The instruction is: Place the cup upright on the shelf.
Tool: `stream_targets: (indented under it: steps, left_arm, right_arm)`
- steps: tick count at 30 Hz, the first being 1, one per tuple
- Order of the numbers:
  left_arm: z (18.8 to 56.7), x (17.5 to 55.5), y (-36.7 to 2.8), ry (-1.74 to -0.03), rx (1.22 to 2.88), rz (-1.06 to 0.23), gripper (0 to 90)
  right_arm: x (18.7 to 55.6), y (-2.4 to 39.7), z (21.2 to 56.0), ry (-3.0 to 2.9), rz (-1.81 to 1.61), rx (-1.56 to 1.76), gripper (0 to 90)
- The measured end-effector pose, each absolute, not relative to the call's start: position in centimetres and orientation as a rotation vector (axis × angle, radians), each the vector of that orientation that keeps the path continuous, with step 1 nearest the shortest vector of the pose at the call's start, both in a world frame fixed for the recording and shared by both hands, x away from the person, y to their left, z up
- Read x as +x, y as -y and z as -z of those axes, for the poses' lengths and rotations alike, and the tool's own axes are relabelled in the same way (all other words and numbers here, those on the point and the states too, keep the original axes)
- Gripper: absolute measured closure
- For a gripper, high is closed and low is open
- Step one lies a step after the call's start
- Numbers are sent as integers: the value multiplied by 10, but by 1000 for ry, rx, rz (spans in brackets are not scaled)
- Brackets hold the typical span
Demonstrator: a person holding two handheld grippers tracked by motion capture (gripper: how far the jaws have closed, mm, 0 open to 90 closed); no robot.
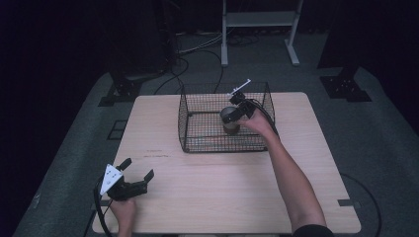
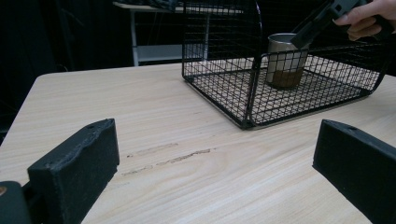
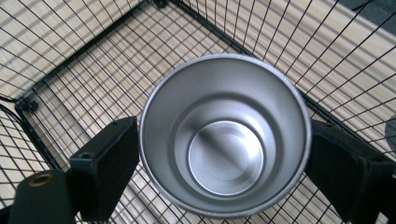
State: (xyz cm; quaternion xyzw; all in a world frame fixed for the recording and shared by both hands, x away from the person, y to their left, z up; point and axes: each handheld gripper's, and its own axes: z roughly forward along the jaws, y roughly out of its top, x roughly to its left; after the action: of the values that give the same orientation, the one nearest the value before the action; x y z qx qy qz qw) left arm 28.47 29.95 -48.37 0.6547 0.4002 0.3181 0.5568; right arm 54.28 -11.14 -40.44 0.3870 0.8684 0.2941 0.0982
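The metal cup (image 3: 225,135) stands upright on the floor of the wire basket (image 1: 184,118), toward its right side, so the placing looks done. Your right gripper (image 1: 235,114) is over it from above with a jaw on either side of the rim; the jaws seem eased off the wall rather than pressing, so the cup rests on its own. What is left for you is to lift that hand clear. Your left gripper (image 1: 139,169) rests near the table's (image 1: 222,187) front-left edge, jaws wide, holding nothing.
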Motion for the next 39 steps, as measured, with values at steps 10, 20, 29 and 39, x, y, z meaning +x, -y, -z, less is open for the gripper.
stream_targets:
  steps: [10,20,29,39]
  left_arm:
    - [484,285,-299,-942,1546,-751,0]
    - [484,285,-299,-940,1549,-751,0]
    - [484,285,-299,-941,1549,-753,0]
    - [484,285,-298,-935,1553,-751,0]
  right_arm:
    - [542,118,399,-2541,-899,1170,96]
    - [538,120,391,-2517,-929,1159,97]
    - [534,120,387,-2515,-946,1146,98]
    - [519,124,374,-2504,-1008,1118,121]
